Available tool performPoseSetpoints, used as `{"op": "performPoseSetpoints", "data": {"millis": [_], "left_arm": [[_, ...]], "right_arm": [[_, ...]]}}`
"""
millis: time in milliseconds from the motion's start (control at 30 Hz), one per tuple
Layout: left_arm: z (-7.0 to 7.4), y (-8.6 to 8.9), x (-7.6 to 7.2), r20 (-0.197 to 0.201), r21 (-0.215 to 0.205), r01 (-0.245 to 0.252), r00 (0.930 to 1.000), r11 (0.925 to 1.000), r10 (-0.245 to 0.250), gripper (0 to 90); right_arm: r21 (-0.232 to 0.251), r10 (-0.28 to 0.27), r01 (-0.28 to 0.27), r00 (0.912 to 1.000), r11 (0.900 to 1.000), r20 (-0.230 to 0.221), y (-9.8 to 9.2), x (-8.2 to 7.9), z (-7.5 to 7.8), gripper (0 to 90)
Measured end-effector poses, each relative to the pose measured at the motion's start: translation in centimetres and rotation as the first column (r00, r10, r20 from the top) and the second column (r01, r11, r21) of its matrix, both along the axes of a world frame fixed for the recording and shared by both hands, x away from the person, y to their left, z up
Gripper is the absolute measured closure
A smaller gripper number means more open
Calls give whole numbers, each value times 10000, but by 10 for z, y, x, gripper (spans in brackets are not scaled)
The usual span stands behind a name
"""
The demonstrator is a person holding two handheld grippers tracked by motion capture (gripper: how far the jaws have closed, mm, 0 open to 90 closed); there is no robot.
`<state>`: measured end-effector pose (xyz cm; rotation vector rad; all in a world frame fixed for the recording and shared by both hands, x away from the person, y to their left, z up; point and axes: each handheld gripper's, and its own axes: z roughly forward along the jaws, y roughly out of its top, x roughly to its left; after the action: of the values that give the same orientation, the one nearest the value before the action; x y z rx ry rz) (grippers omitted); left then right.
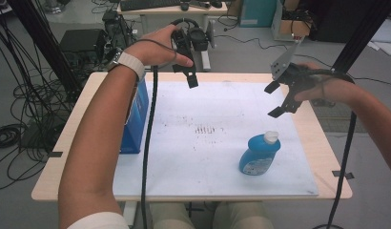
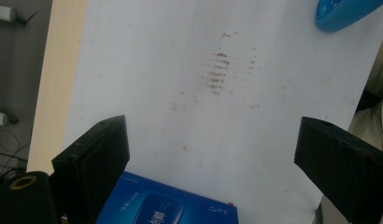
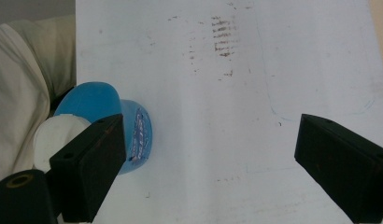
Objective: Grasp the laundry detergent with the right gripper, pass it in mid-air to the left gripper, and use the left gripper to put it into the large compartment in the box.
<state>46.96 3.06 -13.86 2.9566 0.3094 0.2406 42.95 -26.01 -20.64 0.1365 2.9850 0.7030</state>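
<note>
A blue bottle [image 1: 259, 153] with a white cap stands upright on the white mat, front right. A blue box [image 1: 136, 117] stands on edge at the mat's left side, partly behind the person's left forearm. My left gripper [image 1: 189, 75] hangs open above the table's far edge, jaws pointing down, with nothing between them. My right gripper [image 1: 273, 100] hovers open above the mat's far right, up and behind the bottle. The left gripper view looks down past the left gripper [image 2: 213, 154] at the box [image 2: 166, 205] and the bottle [image 2: 343, 11]. Beside the right gripper [image 3: 210, 154], the bottle [image 3: 98, 100] appears behind one jaw.
The white mat [image 1: 208, 157] covers most of a pale wooden table [image 1: 74, 143] and has brown marks [image 1: 205, 129] in its middle. Black cables trail from both grippers. Black frame posts, cables and equipment stand behind and left of the table. The person's knees sit at the front edge.
</note>
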Motion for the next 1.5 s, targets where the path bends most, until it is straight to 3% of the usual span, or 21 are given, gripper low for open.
{"op": "performPoseSetpoints", "data": {"millis": [67, 133, 167, 267, 400, 533, 633, 667, 733, 800, 833, 867, 900, 967, 1500], "left_arm": [[2, -1, 0, -73, 205, -9, 10000, 9998, 11, 106], [1, -1, 0, -38, 48, -23, 10000, 10000, 23, 106], [3, -1, 0, -92, 241, -27, 10000, 9997, 29, 104], [2, -1, 0, -98, 209, -68, 9999, 9998, 70, 102], [2, 0, 1, -76, 174, 55, 10000, 9998, -53, 101], [2, 2, 1, -31, 216, -102, 9999, 9997, 103, 102], [0, 2, 0, 40, -13, -120, 9999, 9999, 120, 102], [2, 1, 0, -30, 207, -87, 10000, 9997, 87, 102], [2, 0, 0, -38, 226, -179, 9998, 9996, 180, 103], [2, -1, 0, 11, 270, -118, 9999, 9996, 117, 103], [1, 0, 0, 72, 135, -128, 9999, 9998, 127, 103], [1, -1, -1, 63, 148, -180, 9998, 9997, 179, 102], [1, -1, -1, 121, 73, -154, 9998, 9999, 153, 102], [2, -2, -2, 71, 225, -131, 9999, 9997, 130, 101], [1, -1, -4, 310, 89, -262, 9992, 9996, 259, 96]], "right_arm": [[-6, 90, -90, 9999, 10000, 69, 0, 0, 2, 90], [248, 385, -392, 9989, 9989, 266, 1, 3, 3, 90], [172, 296, -300, 9993, 9994, 224, 1, 2, 5, 90], [299, 508, -521, 9978, 9982, 429, 1, 3, 7, 89], [106, 138, -140, 9997, 9998, 196, 0, 1, 6, 89], [292, 349, -358, 9990, 9989, 283, 0, 4, 4, 88], [333, 437, -448, 9984, 9984, 348, 0, 5, 3, 88], [80, -23, 23, 10000, 10000, 30, -1, 1, 5, 88], [371, 447, -460, 9984, 9983, 340, 0, 5, 4, 88], [156, -12, 11, 10000, 9999, 38, -1, 0, 6, 87], [221, 268, -273, 9994, 9994, 211, -1, 1, 6, 87], [440, 114, -119, 9999, 9990, 110, 1, -1, 6, 87], [216, -340, 344, 9992, 9992, -190, 0, -6, 8, 87], [183, -525, 531, 9981, 9984, -307, 1, -11, 10, 87], [215, -181, 186, 9995, 9996, -249, -4, -27, 21, 71]]}}
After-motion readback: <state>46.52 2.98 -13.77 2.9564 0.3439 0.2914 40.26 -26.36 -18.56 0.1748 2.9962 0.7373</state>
